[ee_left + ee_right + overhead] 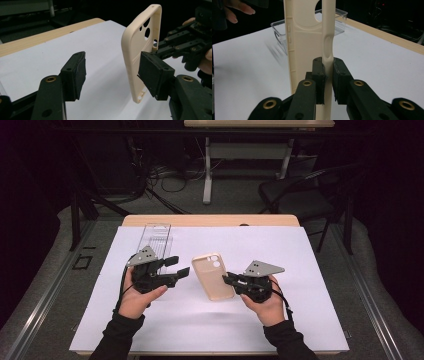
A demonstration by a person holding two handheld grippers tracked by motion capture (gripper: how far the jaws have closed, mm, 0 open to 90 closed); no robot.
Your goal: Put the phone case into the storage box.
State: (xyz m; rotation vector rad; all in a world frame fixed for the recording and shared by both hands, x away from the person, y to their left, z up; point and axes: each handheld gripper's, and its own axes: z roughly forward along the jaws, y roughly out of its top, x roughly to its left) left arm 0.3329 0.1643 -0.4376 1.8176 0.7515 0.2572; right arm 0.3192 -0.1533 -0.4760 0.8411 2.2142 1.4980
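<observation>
While the white paper sheet (pixel 300 320) lies bare under it, the cream soft-plastic phone case (pixel 214 276) hangs pinched by one rim in the right gripper (pixel 227 279); the left gripper (pixel 181 266) gapes, released. That thin, squashed rim could slip and let the case drop.

In the right gripper view the phone case (pixel 304 37) is cut off by the top and bottom edges, the clear plastic box (pixel 334 18) is partly hidden behind it, and a hand (pixel 235 10) is cropped at the corner.
</observation>
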